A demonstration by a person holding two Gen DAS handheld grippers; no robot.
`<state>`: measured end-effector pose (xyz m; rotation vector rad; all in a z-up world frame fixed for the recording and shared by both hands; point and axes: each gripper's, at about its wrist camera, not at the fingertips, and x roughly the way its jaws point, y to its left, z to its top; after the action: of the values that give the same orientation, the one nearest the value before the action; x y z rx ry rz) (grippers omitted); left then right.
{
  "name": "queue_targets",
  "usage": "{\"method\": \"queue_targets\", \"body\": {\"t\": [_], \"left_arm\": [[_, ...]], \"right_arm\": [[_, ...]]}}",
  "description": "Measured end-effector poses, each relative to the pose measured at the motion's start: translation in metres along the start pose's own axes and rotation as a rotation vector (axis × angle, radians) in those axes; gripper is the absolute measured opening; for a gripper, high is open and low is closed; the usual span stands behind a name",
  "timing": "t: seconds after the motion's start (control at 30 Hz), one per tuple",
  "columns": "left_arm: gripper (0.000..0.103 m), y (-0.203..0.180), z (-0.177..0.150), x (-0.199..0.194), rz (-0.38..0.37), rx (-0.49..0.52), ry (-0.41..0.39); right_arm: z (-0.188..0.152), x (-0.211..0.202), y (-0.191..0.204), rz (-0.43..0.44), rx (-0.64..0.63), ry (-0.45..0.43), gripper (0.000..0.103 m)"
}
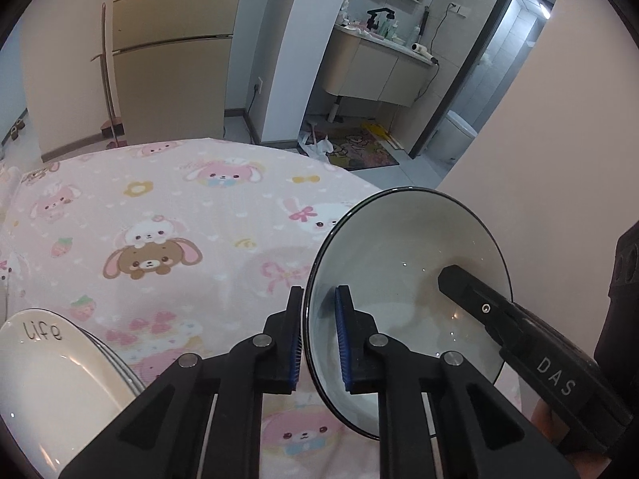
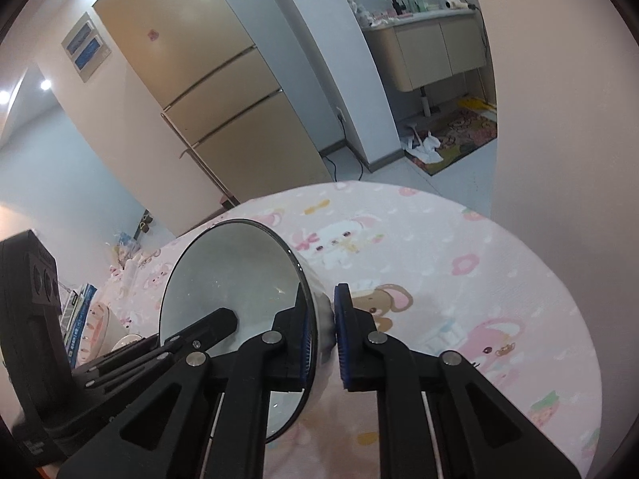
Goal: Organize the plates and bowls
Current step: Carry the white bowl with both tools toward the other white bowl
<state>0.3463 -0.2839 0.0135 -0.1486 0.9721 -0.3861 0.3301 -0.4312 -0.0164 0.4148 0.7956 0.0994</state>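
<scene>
A white bowl with a dark rim [image 1: 403, 263] is held up on edge above the pink cartoon tablecloth [image 1: 191, 215]. My left gripper [image 1: 317, 339] is shut on its left rim, one finger inside and one outside. My right gripper [image 2: 321, 339] is shut on the bowl's [image 2: 235, 271] opposite rim; its finger [image 1: 471, 291] shows inside the bowl in the left wrist view. A white plate marked "life" [image 1: 52, 367] lies on a stack at the lower left of the left wrist view.
The round table [image 2: 459, 263] carries the pink cloth. Beyond it stand a beige fridge [image 2: 207, 92], a white pillar [image 1: 279, 48] and a bathroom vanity [image 1: 379, 68]. A pink wall [image 1: 559, 159] is close on the right. Clutter lies at the table's left [image 2: 96, 319].
</scene>
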Motion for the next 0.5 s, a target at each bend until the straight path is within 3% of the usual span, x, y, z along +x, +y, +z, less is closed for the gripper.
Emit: {"method": "queue_targets", "body": {"t": [0.5], "left_arm": [[0.014, 0.038, -0.019, -0.074, 0.042, -0.037, -0.073]], "right_arm": [[-0.016, -0.03, 0.073, 0.001, -0.113, -0.011, 0.011]]}}
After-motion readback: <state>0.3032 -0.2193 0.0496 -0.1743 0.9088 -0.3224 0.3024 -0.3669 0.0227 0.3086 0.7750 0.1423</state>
